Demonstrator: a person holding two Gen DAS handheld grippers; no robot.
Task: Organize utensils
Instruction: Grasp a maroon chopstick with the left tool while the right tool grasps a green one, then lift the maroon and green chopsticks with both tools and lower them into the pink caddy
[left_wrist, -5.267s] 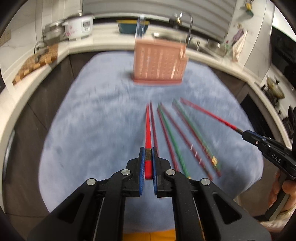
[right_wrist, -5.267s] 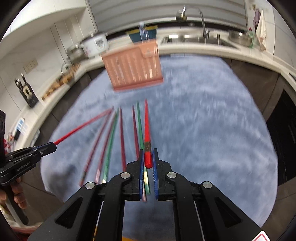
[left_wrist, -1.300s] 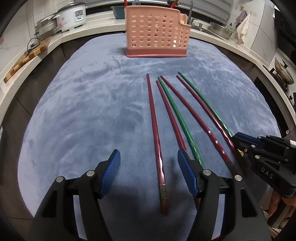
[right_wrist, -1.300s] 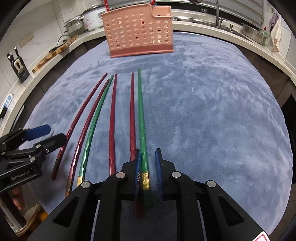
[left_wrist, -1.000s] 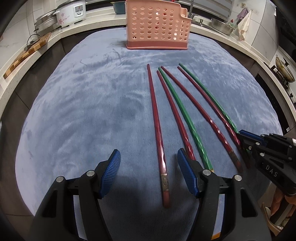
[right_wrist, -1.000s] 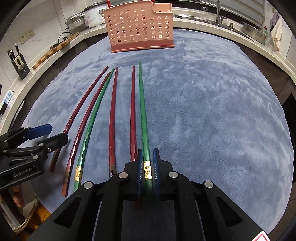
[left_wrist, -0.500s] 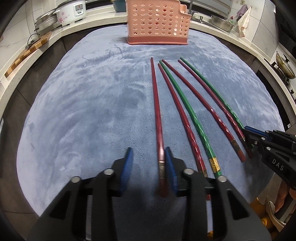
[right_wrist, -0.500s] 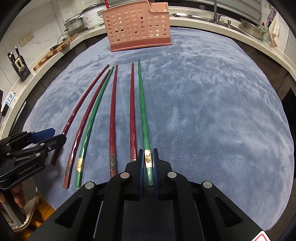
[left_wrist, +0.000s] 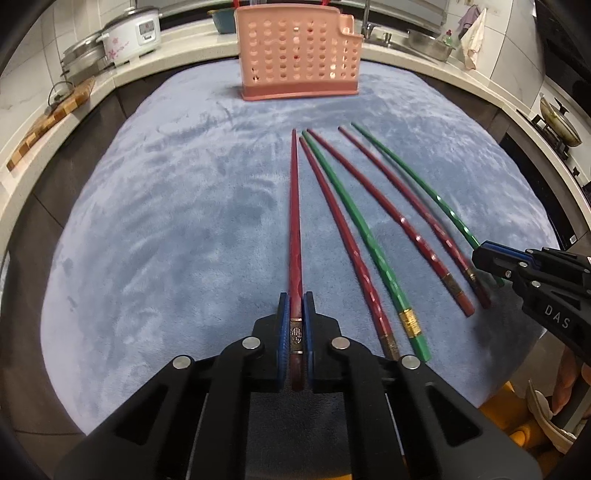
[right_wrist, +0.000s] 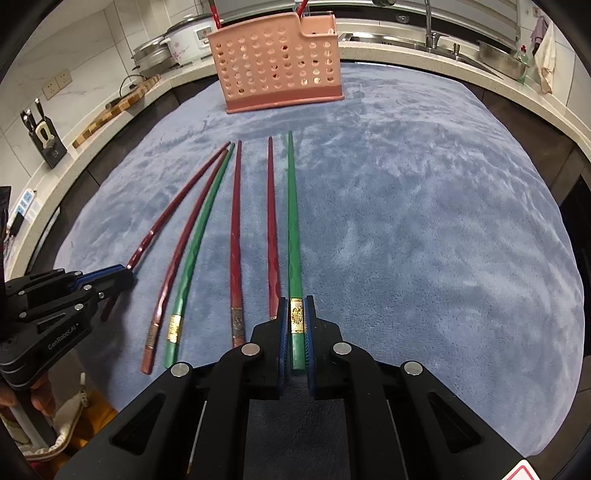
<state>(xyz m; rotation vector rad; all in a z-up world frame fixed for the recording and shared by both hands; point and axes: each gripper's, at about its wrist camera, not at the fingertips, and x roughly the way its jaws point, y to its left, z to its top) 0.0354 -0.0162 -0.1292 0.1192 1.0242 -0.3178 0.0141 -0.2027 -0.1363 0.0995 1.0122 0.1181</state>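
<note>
Chopsticks are laid out side by side on a blue cloth (left_wrist: 147, 221), with their thin tips turned toward a pink basket (left_wrist: 299, 55) that stands at the far side of the cloth. This layout seems chosen so that each thick end can be reached from the near edge. Six are counted: four red ones and two green ones.

The outer red chopstick (left_wrist: 295, 221) is seen between the blue pads of the left gripper (left_wrist: 295, 332); the jaws are closing, and the pads are already pressed on its decorated band near the thick end. The outer green chopstick (right_wrist: 293, 229) is clamped in the right gripper (right_wrist: 296, 328), also at its gold band. Both sticks lie flat on the cloth, not yet raised. The grip near the thick end is probably taken so that the thin tip can be led first into the basket.

Each gripper is pointed steeply downward and forward, in line with its stick. The two are held at opposite sides of the row, well apart, so that the four middle chopsticks are not touched. In the basket, red stick tops (right_wrist: 214, 11) are already visible above the rim. Part of a hand is seen under each gripper at the edge of the opposite view.
</note>
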